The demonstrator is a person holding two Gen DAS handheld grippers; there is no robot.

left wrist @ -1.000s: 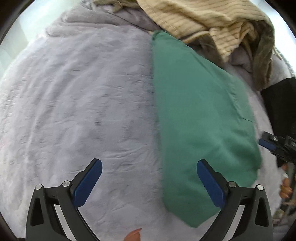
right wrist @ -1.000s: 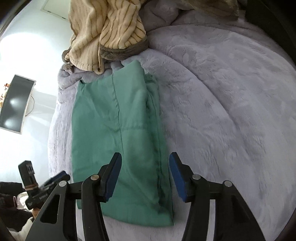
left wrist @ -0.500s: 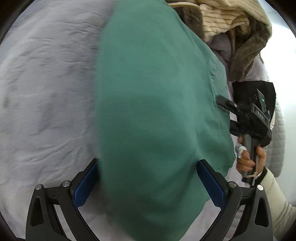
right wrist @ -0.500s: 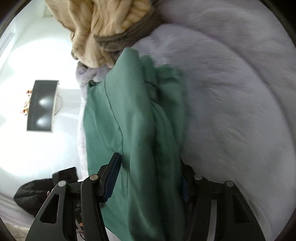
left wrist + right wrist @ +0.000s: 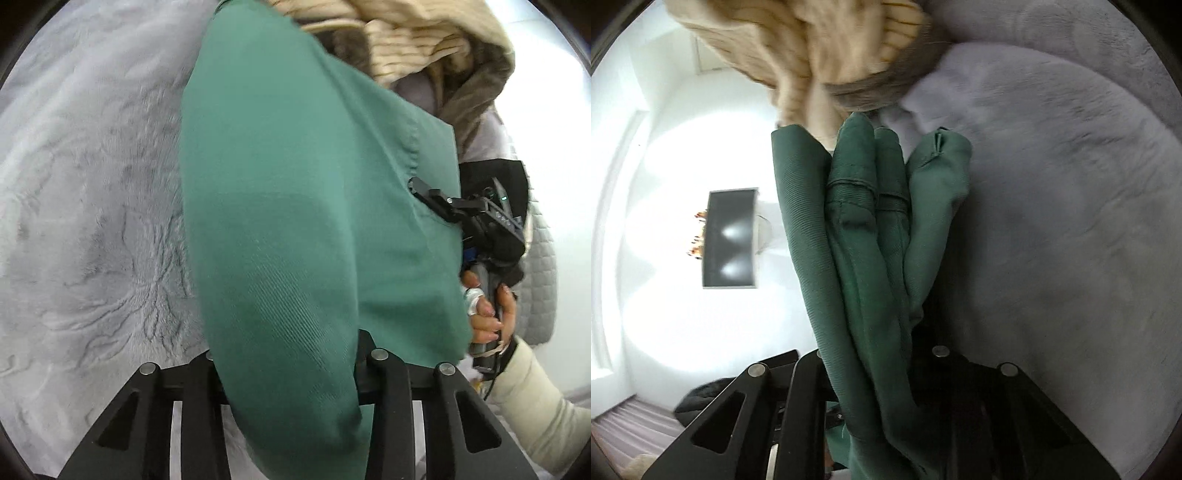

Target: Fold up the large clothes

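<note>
A green folded garment (image 5: 295, 221) lies on a grey plush blanket (image 5: 92, 221). My left gripper (image 5: 288, 347) is closing on its near end; the cloth bulges up between the jaws and hides the pads. In the right wrist view the same garment (image 5: 857, 240) runs in several bunched folds through my right gripper (image 5: 875, 354), whose jaws are closing tight on them. The right gripper (image 5: 443, 201) also shows in the left wrist view at the garment's right edge, held by a hand (image 5: 487, 314).
A beige striped garment (image 5: 406, 37) is heaped just beyond the green one, also seen as the beige heap (image 5: 820, 48). The grey blanket (image 5: 1052, 221) spreads to the right. A dark screen (image 5: 729, 238) hangs on the white wall. A pale quilted jacket (image 5: 539, 258) sits at the right.
Both grippers came down onto the green garment and closed on it, from wide apart to pinching the cloth. The garment's edge has bunched into folds in the right gripper.
</note>
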